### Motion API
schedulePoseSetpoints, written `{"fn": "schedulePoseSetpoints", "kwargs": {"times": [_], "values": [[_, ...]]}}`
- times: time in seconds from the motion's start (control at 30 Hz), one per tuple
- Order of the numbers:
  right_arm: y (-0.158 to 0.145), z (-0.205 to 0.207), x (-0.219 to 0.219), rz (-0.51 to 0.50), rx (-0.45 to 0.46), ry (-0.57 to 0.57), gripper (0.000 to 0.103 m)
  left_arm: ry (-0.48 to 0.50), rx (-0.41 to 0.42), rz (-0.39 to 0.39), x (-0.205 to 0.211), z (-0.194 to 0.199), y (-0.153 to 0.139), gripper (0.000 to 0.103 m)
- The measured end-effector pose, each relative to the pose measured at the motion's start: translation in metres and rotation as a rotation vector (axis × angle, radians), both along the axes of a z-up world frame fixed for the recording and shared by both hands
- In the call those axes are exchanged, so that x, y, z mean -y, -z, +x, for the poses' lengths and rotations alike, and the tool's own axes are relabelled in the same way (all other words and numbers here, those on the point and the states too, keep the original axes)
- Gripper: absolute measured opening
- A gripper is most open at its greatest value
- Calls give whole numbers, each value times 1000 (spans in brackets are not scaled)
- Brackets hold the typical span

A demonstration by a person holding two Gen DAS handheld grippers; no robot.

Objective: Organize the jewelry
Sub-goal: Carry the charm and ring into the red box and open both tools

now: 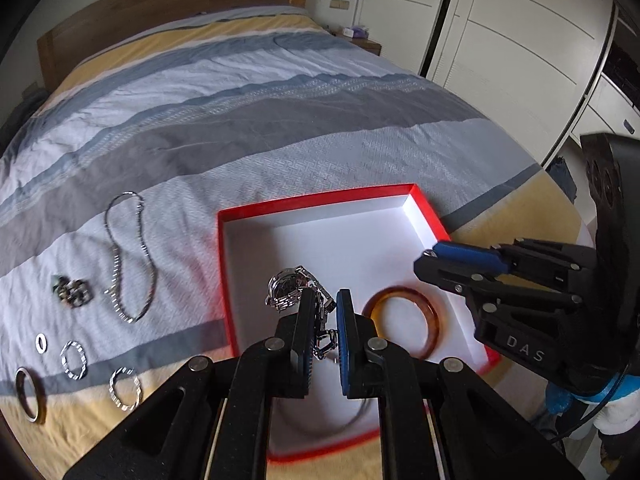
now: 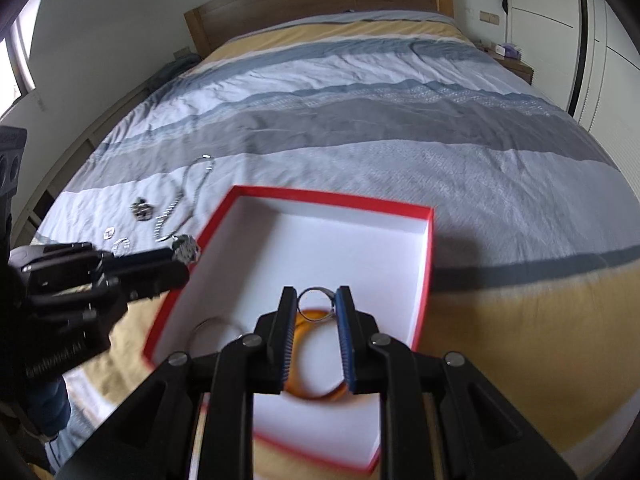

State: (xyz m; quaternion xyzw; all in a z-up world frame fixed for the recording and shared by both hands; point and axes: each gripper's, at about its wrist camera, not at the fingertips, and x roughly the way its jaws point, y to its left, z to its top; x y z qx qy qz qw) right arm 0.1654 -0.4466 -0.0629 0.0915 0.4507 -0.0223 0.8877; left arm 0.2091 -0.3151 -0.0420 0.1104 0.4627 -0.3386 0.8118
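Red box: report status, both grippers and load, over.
Left gripper shut on silver watch above red box. Right gripper shut on silver ring over amber bangle. Nothing blocking.

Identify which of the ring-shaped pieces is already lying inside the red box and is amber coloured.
The amber bangle on the white floor of the red box. It is translucent orange-brown; the other rings left on the bedspread are silver or dark metal.

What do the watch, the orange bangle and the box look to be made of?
Watch: polished steel by its bright glints. Bangle: translucent amber resin or glass, glossy. Box: thin matte card, red outside, white inside.
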Motion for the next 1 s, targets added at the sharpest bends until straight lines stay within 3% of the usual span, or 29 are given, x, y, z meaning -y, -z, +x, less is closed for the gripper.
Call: {"fn": "schedulePoseSetpoints", "kwargs": {"times": [0.23,0.43,0.67,0.87,1.0], "values": [[36,40,17,-30,-78,-16,19,-5,-57,31,15,28,43,10],[53,54,12,-104,-123,-77,19,-1,-79,47,13,30,69,10],[58,58,5,-178,-145,-142,19,-3,-86,45,15,33,78,12],[55,58,6,-173,-154,-131,20,-15,-87,45,16,34,77,12],[44,51,10,-166,-142,-99,20,-19,-90,45,17,32,70,17]]}}
